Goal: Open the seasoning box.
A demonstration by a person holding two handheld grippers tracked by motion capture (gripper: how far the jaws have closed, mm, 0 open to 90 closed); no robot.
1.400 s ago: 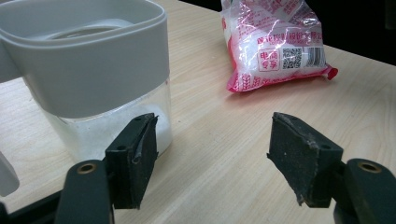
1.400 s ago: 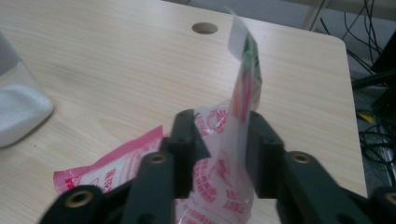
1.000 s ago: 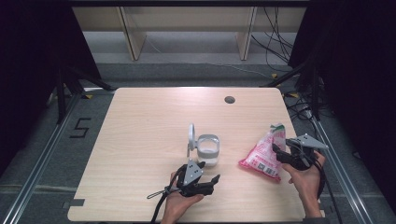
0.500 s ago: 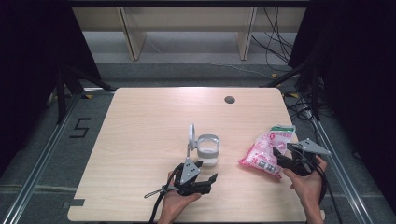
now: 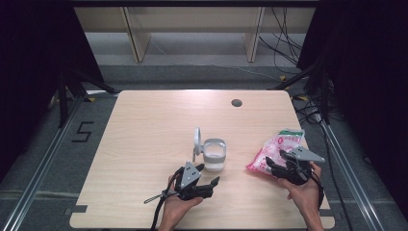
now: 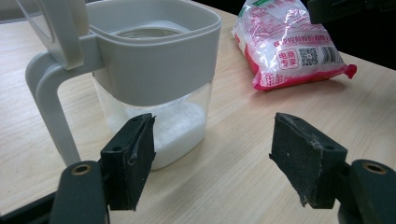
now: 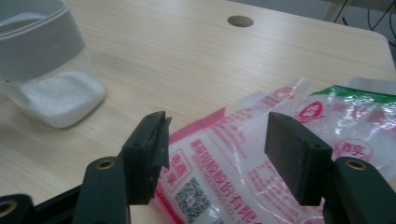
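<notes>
Right gripper [image 5: 272, 163]: jaws open, nothing clamped, poised over the near end of the pink-and-white bag [image 7: 243, 163], which lies flat by the worktop's [image 5: 154, 125] right edge. Left gripper [image 6: 212, 158]: jaws open, empty, aimed past the lidded container [image 6: 154, 84] of white granules standing mid-worktop toward the near edge, lid raised.
</notes>
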